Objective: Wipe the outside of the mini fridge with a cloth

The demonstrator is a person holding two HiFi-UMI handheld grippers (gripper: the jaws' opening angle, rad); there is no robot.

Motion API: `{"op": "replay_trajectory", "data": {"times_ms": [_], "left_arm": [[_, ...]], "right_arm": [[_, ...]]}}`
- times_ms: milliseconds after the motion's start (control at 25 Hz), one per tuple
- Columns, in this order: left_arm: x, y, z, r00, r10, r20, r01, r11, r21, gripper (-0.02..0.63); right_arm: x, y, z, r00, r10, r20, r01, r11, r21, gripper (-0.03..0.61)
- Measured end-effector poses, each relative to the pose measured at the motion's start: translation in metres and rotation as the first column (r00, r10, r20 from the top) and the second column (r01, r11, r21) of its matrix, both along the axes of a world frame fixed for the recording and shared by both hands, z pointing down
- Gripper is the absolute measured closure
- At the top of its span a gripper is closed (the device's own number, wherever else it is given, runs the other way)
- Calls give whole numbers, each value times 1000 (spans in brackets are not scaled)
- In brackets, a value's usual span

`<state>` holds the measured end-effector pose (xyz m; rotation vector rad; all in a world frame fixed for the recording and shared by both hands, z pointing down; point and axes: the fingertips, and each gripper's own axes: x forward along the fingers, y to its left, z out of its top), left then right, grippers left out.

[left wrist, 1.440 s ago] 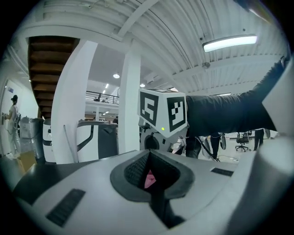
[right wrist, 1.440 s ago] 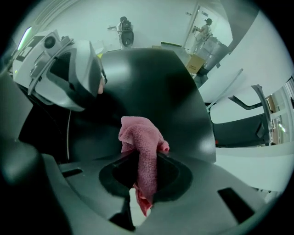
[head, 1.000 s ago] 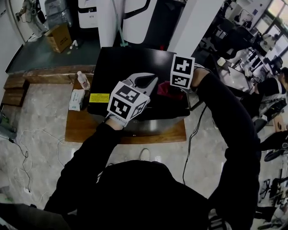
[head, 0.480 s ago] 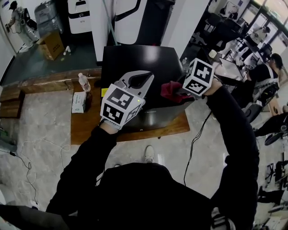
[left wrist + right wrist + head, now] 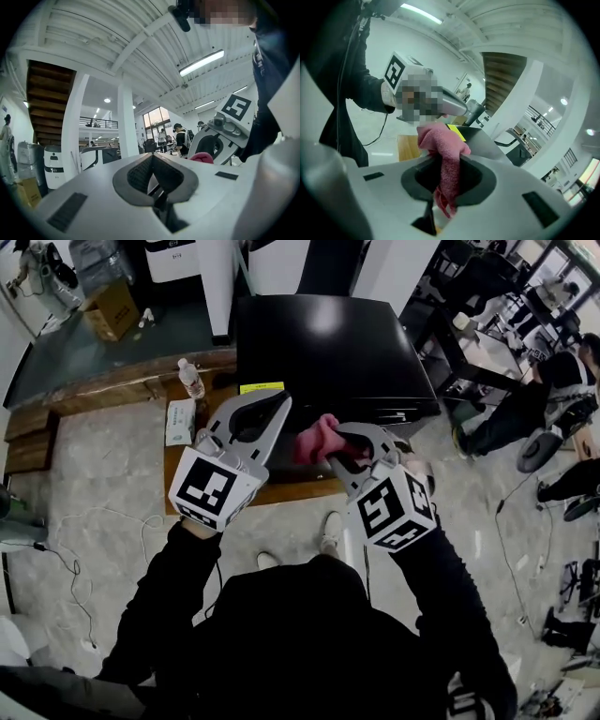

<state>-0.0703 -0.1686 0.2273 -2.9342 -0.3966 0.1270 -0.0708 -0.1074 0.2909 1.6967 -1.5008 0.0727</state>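
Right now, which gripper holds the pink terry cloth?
The right gripper: its jaws pinch the pink cloth; the left gripper is shut on nothing.

Robotics lab hall: white robots (image 5: 55, 165), seated people (image 5: 517, 416).

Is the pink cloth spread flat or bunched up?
Bunched up: the cloth hangs crumpled, pinched between the jaws of the right gripper.

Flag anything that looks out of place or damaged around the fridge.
Nothing looks spilled, damaged or askew. The mini fridge sits on its wooden platform, the bottle standing beside it. Only note: the pink cloth, clamped in the right gripper, is held short of the fridge; the left gripper is shut on nothing.
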Motion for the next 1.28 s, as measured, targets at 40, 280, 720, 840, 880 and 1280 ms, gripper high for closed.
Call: {"op": "replay_trajectory", "data": {"times_ms": [40, 280, 720, 840, 880, 1280], "left_arm": [[-9, -4, 10, 1000, -6, 5, 6, 1000, -4, 607], [-43, -32, 60, 995, -78, 55, 81, 995, -57, 607], [-52, -39, 115, 990, -94, 106, 104, 990, -94, 607], [-52, -35, 140, 986, -93, 135, 108, 989, -103, 607], [-53, -34, 150, 984, -95, 148, 110, 989, -100, 607], [-51, -21, 256, 952, -91, 293, 133, 983, -127, 607]], "right_arm": [[-8, -8, 7, 1000, 8, -15, -8, 1000, 13, 503], [-19, -51, 54, 989, 62, -132, -62, 998, 6, 503], [-17, -71, 113, 955, 79, -285, -43, 990, 131, 503], [-16, -73, 137, 962, 69, -265, -36, 992, 124, 505], [-16, -73, 146, 965, 65, -252, -36, 992, 117, 505], [-15, -75, 221, 985, 29, -167, -15, 996, 84, 505]]}}
